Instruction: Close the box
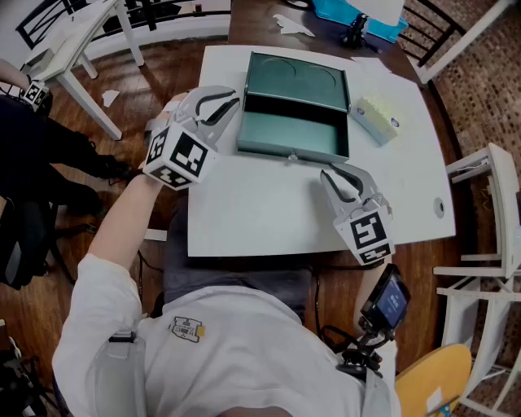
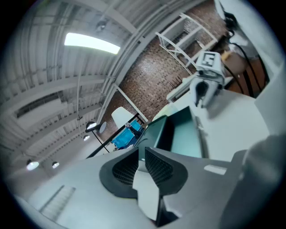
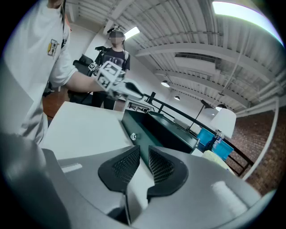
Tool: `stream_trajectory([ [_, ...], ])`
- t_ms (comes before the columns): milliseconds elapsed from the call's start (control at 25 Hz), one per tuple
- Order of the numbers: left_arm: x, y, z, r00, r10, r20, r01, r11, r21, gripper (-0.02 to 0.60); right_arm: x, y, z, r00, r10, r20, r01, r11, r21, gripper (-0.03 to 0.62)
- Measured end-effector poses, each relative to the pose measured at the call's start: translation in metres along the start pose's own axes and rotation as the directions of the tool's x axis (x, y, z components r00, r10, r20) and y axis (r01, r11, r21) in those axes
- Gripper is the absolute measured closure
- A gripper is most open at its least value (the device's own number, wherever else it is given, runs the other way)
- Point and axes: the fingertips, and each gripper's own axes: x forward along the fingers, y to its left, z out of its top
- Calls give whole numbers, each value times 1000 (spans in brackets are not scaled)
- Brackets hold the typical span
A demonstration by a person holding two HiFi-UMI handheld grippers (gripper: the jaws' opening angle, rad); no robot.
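The box (image 1: pixel 293 134) - a dark green metal case - sits open at the far middle of the white table (image 1: pixel 244 216), its lid (image 1: pixel 297 77) thrown flat back away from the person, so closing it means swinging that lid forward over the tray; the left gripper (image 1: pixel 233 103) hangs at the box's left edge, about level with the hinge line, probably placed to get under or behind the lid; its jaws are drawn almost together with nothing between them; the right gripper (image 1: pixel 328 174) rests low just in front of the box's near right corner, likely ready to steady the tray, its jaws likewise narrow and empty; a pale yellow sponge (image 1: pixel 375 119) lies just right of the box; beyond the table's far edge a blue object (image 1: pixel 362 18) sits on a darker surface - white chairs stand around on wood and brick-patterned flooring.
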Motion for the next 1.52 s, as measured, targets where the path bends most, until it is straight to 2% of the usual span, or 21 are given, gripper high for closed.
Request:
stream_trajectory([
  [80,41,35,-10,998,-68,-10,66,989,-129,561,12,11,5,999,29,-35,-31,998,-53,534],
  [160,80,59,-23,990,-135,-31,124,965,-232,561,25,20,7,996,50,-76,-57,994,-94,534],
  [240,112,68,-36,979,-198,-50,174,934,-311,558,38,24,6,991,59,-116,-73,990,-120,537],
  [320,133,65,-43,966,-253,-56,218,909,-356,558,47,23,6,989,52,-137,-70,989,-132,547],
  [440,147,52,-40,953,-301,-24,271,887,-374,558,55,13,6,990,41,-136,-57,992,-114,572],
  [600,151,43,-30,945,-323,45,312,856,-412,559,72,-8,6,988,17,-153,-36,991,-125,583],
  [680,151,40,-28,944,-321,72,319,842,-434,558,84,-21,7,986,0,-164,-22,991,-135,585],
  [840,149,41,-28,950,-294,108,310,830,-464,558,111,-47,7,986,-27,-165,9,994,-111,586],
  [960,149,41,-27,950,-290,115,309,827,-470,558,126,-62,8,985,-52,-165,38,995,-89,588],
  [1200,147,43,-27,953,-275,127,302,825,-478,558,130,-65,11,992,-31,-124,31,1000,-7,594],
  [1320,136,42,-24,959,-255,124,283,840,-462,558,113,-67,10,993,-46,-113,51,998,43,592],
  [1400,110,37,-13,959,-237,155,283,835,-471,559,88,-61,8,995,-45,-84,55,992,111,592],
  [1440,91,31,-4,955,-227,191,294,816,-497,560,73,-55,7,998,-38,-57,46,986,159,592],
  [1480,71,23,7,946,-218,240,316,783,-536,562,58,-48,5,999,-26,-24,30,977,213,592],
  [1520,49,11,19,932,-211,295,350,733,-583,582,42,-39,2,1000,-11,12,7,964,267,594],
])
